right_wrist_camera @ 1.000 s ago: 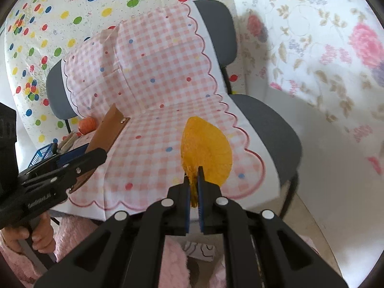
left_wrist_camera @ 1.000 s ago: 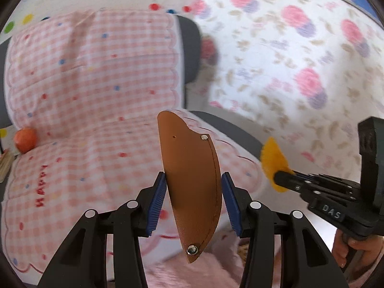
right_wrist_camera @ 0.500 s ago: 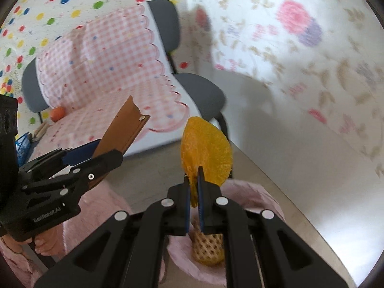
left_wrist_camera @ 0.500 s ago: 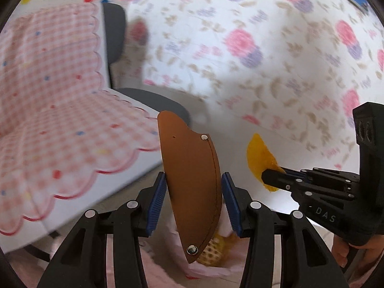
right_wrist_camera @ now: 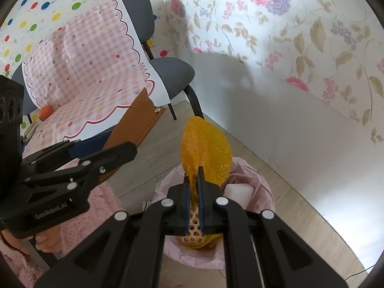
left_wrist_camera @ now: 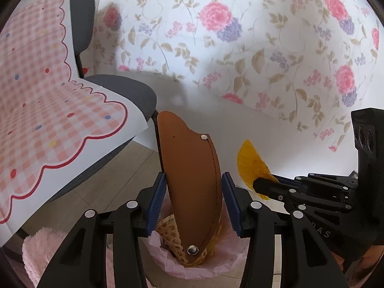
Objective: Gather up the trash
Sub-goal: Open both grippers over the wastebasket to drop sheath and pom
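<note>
My left gripper (left_wrist_camera: 193, 202) is shut on a brown leather sheath (left_wrist_camera: 192, 182) and holds it upright above a trash bin with a pink liner (left_wrist_camera: 216, 266). The sheath also shows in the right wrist view (right_wrist_camera: 136, 124). My right gripper (right_wrist_camera: 194, 192) is shut on an orange mesh piece (right_wrist_camera: 206, 153), held above the same bin (right_wrist_camera: 259, 184). The bin holds a woven wicker object (right_wrist_camera: 192, 232) and a white block (right_wrist_camera: 240, 192). The orange piece shows at the right in the left wrist view (left_wrist_camera: 252, 163).
A grey chair (right_wrist_camera: 172, 72) draped with a pink checked cloth (right_wrist_camera: 91, 60) stands left of the bin, with an orange fruit (right_wrist_camera: 45, 112) on it. A floral wall (right_wrist_camera: 288, 36) lies behind. A fluffy pink rug (left_wrist_camera: 40, 252) lies on the tiled floor.
Both grippers have swung right and down, away from the chair, and now hang over the pink-lined bin. Both still hold their items.
</note>
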Tool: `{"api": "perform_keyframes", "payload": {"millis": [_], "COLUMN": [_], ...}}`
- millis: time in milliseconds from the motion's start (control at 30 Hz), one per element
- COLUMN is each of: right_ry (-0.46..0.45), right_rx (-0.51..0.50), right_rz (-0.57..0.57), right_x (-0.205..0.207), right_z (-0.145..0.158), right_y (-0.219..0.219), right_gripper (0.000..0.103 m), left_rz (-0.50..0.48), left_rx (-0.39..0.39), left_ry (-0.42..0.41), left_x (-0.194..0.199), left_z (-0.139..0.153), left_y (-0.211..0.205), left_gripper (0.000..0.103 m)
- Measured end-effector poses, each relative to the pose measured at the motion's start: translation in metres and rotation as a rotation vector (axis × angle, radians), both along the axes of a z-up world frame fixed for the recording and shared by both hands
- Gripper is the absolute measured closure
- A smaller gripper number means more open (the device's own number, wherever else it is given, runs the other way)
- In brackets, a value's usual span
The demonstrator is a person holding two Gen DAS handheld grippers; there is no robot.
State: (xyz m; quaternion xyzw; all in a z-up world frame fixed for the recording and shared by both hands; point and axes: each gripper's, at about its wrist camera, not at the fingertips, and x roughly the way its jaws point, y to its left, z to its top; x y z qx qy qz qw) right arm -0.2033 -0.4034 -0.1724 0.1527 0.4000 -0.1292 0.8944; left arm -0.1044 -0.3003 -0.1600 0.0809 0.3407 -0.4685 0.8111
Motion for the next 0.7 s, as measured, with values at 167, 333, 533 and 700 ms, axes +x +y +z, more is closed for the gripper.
{"api": "perform_keyframes", "payload": {"millis": [167,333,533,700], "right_ry": [0.014,0.019,-0.008,-0.031], "right_rx": [0.016,0.004,-0.008,0.004], "right_rz": [-0.016,-0.042,-0.068,-0.080], "right_x": [0.004,0.003,-0.009,-0.016], "right_z": [-0.010,-0.014,0.000,0.021], "right_y": [-0.013,-0.022,-0.026,-0.021], "right_gripper": [0.084,0.064,0.062,0.057], "left_rz": [-0.008,0.013,0.091,0.147], "left_rx": [0.033,0.036,0.026,0.030], "left_ry": [-0.019,-0.026,-0.016,-0.012], "left_x": [0.002,0.006,0.017,0.020], "left_z": [-0.002,-0.001,0.007,0.017], "left_y": [-0.015,-0.016,0.005,0.028], "left_gripper": [0.044,0.035,0.035,0.032]}}
